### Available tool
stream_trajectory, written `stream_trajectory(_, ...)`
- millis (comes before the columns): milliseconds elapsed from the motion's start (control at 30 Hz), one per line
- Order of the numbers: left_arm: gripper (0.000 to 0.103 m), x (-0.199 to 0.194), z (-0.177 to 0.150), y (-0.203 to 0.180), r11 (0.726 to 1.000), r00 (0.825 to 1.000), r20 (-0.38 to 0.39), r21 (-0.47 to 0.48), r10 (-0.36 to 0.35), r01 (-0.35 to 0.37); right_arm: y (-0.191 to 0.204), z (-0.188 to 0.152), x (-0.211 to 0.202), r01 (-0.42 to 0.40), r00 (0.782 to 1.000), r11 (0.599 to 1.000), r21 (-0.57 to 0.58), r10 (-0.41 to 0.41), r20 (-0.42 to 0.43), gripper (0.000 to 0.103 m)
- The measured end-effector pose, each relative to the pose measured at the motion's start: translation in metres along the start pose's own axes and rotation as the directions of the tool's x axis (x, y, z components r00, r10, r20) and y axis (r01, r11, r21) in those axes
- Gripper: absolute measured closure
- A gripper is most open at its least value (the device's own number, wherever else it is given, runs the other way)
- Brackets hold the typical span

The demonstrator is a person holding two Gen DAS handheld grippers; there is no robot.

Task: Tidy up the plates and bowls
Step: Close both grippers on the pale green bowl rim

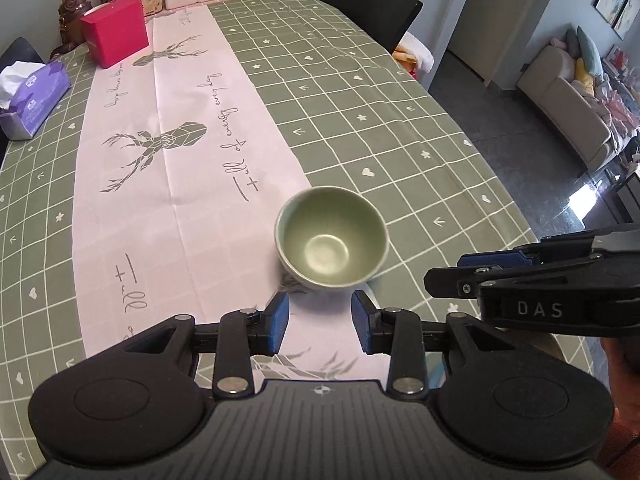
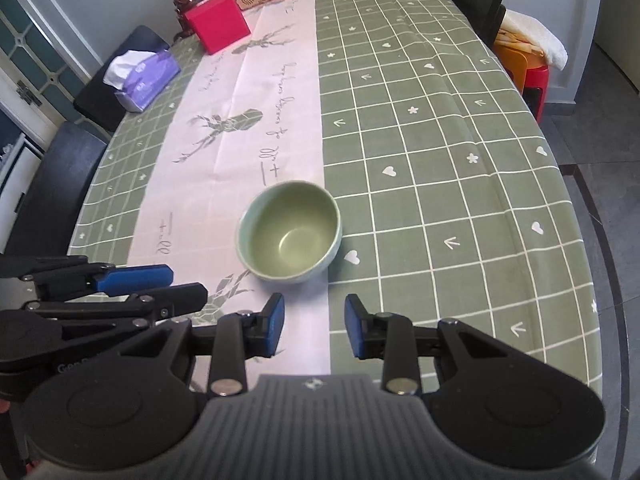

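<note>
Bowl (image 1: pixel 331 240): upright, empty, just ahead of both my claws.
Left claw (image 1: pixel 320 322): wide, holding nothing, lined up for the bowl's near rim.
Right claw (image 2: pixel 314 326): wide, empty, waiting beside it.

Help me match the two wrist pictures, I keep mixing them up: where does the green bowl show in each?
Left wrist view: the green bowl sits just right of centre, straight ahead of the open left gripper, on the edge of the pink runner.
Right wrist view: the bowl sits just left of centre, ahead and slightly left of the open right gripper.
Shared landmark: the red box at the far end of the table.
</note>
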State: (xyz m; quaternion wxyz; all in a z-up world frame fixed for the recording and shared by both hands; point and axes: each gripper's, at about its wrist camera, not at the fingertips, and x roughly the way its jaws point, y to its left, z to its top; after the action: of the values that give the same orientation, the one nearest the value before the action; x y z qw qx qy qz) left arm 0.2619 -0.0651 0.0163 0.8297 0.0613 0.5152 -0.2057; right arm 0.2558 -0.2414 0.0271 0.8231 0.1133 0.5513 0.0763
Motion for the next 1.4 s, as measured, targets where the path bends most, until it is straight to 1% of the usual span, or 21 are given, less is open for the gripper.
stream_trajectory(200,0.062,0.024,0.008,0.016,1.000,1.000,-0.016,-0.022,0.010,-0.010,-0.006,0.018,0.029,0.027,0.999,0.999,0.030,-0.026,-0.029,0.071)
stream_trajectory(300,0.062,0.034,0.012,0.025,0.999,1.000,-0.012,-0.039,0.005,-0.006,-0.010,0.027,0.041,0.036,0.999,0.998,0.051,-0.034,-0.038,0.071)
stream_trajectory(333,0.062,0.037,0.014,0.027,0.999,1.000,-0.012,-0.045,0.001,-0.002,-0.011,0.030,0.045,0.042,0.998,0.998,0.053,-0.040,-0.042,0.071)
stream_trajectory(367,0.059,0.041,0.016,0.029,0.999,1.000,-0.014,-0.052,-0.004,0.003,-0.012,0.031,0.049,0.044,0.998,0.997,0.057,-0.041,-0.048,0.071)
stream_trajectory(400,0.056,0.045,0.017,0.031,0.998,1.000,-0.017,-0.057,-0.009,0.008,-0.012,0.033,0.053,0.042,0.998,0.997,0.061,-0.039,-0.054,0.071)
stream_trajectory(433,0.056,0.049,0.019,0.033,0.998,1.000,-0.018,-0.061,-0.012,0.011,-0.013,0.034,0.057,0.038,0.998,0.997,0.066,-0.034,-0.060,0.071)
stream_trajectory(700,0.056,0.076,0.026,0.041,0.995,0.999,-0.030,-0.094,-0.022,0.019,-0.015,0.042,0.081,0.030,0.995,0.997,0.077,-0.023,-0.100,0.071)
stream_trajectory(767,0.056,0.083,0.028,0.042,0.994,0.999,-0.034,-0.104,-0.021,0.018,-0.016,0.043,0.086,0.027,0.994,0.996,0.087,-0.017,-0.110,0.073)
stream_trajectory(800,0.056,0.086,0.029,0.043,0.994,0.999,-0.037,-0.110,-0.023,0.019,-0.017,0.044,0.087,0.024,0.994,0.996,0.089,-0.014,-0.113,0.077)
stream_trajectory(833,0.057,0.089,0.030,0.044,0.993,0.999,-0.041,-0.116,-0.027,0.022,-0.018,0.044,0.089,0.021,0.993,0.996,0.089,-0.011,-0.115,0.081)
stream_trajectory(900,0.072,0.093,0.031,0.045,0.992,0.998,-0.051,-0.123,-0.028,0.022,-0.019,0.045,0.091,0.012,0.993,0.995,0.095,0.000,-0.120,0.087)
stream_trajectory(1000,0.082,0.099,0.031,0.045,0.991,0.997,-0.064,-0.131,-0.037,0.029,-0.020,0.045,0.093,-0.006,0.992,0.995,0.103,0.019,-0.122,0.093)
stream_trajectory(1033,0.084,0.100,0.031,0.045,0.990,0.997,-0.067,-0.138,-0.046,0.036,-0.020,0.045,0.093,-0.005,0.992,0.995,0.101,0.017,-0.122,0.093)
stream_trajectory(1100,0.093,0.101,0.032,0.044,0.987,0.996,-0.073,-0.155,-0.056,0.044,-0.018,0.045,0.093,0.001,0.993,0.996,0.090,0.010,-0.120,0.093)
stream_trajectory(1267,0.094,0.101,0.036,0.034,0.990,0.995,-0.100,-0.141,-0.001,-0.013,-0.015,0.046,0.094,0.014,0.993,0.997,0.078,-0.004,-0.119,0.094)
stream_trajectory(1400,0.095,0.099,0.037,0.032,0.990,0.994,-0.109,-0.139,0.019,-0.035,-0.014,0.045,0.093,0.017,0.993,0.997,0.076,-0.008,-0.122,0.095)
